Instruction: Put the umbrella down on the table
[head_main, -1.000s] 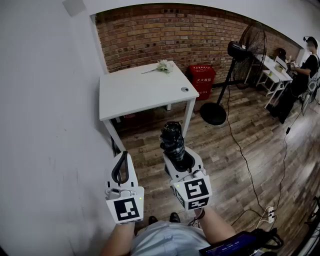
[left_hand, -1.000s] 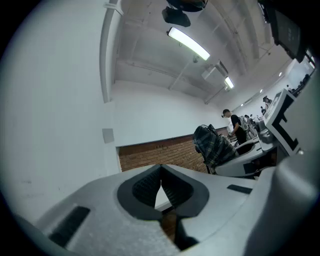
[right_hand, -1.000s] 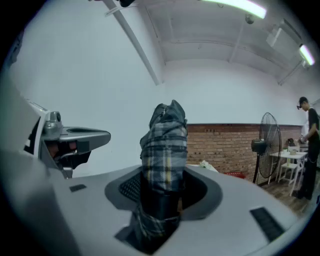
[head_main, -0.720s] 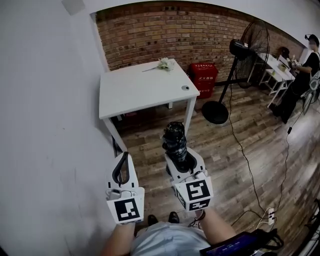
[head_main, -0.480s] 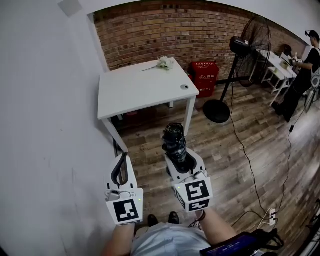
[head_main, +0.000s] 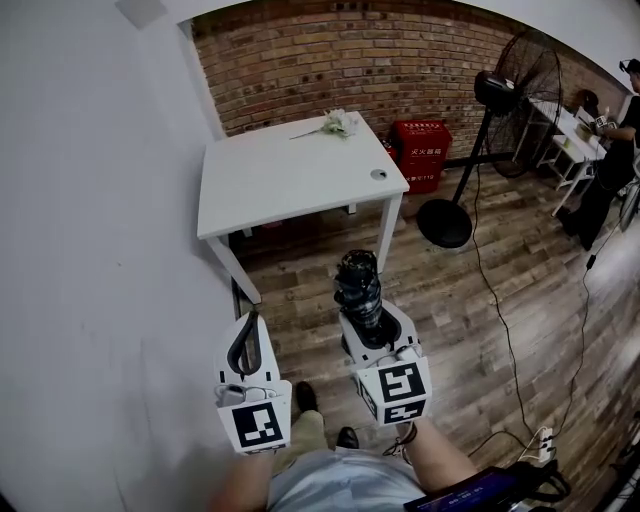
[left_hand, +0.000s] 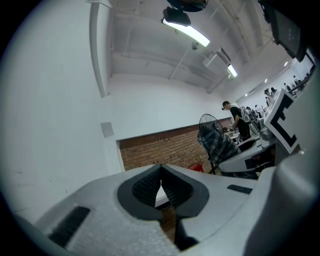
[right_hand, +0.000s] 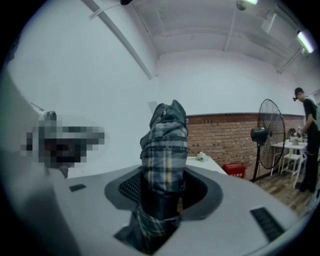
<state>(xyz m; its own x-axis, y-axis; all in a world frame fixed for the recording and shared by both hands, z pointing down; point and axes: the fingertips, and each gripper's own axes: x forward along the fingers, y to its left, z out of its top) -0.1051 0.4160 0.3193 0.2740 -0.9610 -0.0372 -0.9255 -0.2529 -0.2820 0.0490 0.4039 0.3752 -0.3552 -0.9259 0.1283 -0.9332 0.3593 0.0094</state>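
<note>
The right gripper (head_main: 367, 325) holds the umbrella (head_main: 357, 283). The umbrella is folded up and has a dark checked cloth. In the right gripper view, the two jaws of the right gripper (right_hand: 162, 195) press on the umbrella (right_hand: 164, 142) from both sides. They grip it low down, near its bottom end. Most of the umbrella sticks out past the jaws, out in front of the gripper.

The left gripper (head_main: 248, 322) is just beside the right one, on the side by the white wall. It holds nothing. In the left gripper view, the tips of the left gripper (left_hand: 161, 168) touch each other, with nothing between them.

The umbrella is not on the table (head_main: 290, 185) yet. In the head view it hangs in the air over the wooden floor (head_main: 470, 330), a little way from the near edge of the table. Its top end points toward the table.

The table is white and stands in the corner by the brick wall (head_main: 350, 60). A white flower (head_main: 334, 122) lies at its far edge. A small round thing (head_main: 378, 174) sits near its right edge. A red box (head_main: 421, 142) and a big standing fan (head_main: 520, 85) stand on the floor to the right of the table. A person (head_main: 612, 150) stands far off at the right.
</note>
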